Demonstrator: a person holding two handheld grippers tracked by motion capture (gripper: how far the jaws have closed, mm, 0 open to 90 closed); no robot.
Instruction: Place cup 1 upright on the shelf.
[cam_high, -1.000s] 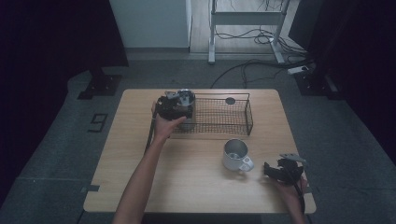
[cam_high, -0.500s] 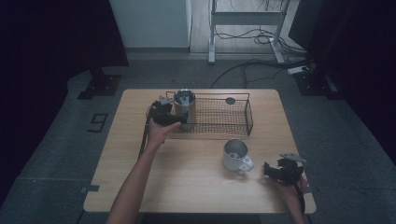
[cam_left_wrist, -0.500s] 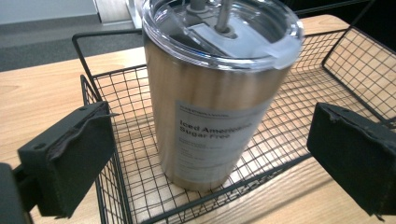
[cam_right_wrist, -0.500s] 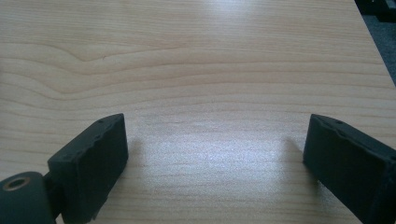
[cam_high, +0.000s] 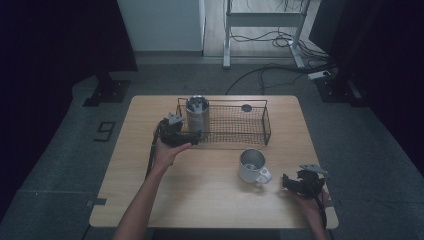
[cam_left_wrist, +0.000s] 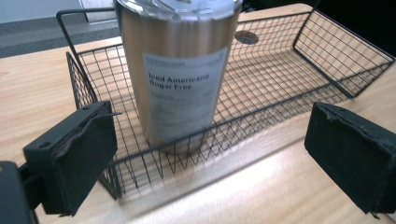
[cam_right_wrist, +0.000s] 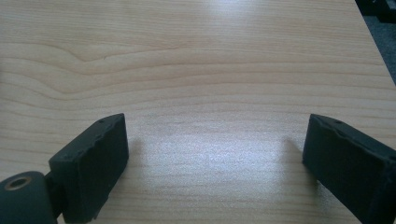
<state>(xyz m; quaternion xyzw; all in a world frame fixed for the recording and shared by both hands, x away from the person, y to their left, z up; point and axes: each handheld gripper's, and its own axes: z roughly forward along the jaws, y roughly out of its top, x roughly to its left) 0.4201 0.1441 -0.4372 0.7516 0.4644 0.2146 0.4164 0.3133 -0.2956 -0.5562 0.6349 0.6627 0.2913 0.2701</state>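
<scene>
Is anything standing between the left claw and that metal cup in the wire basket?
Yes. In the left gripper view, the tumbler stands upright inside the wire basket, and the basket's near wall runs across between it and the left gripper. The open jaws are outside the basket, holding nothing.

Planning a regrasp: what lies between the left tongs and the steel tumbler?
In the left gripper view, the wire basket's front wall stands between the open left tongs and the tumbler.

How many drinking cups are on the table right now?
2. A tall steel tumbler with a lid stands upright in the left end of the wire basket. A short metal mug with a handle sits on the table in front of the basket.
</scene>
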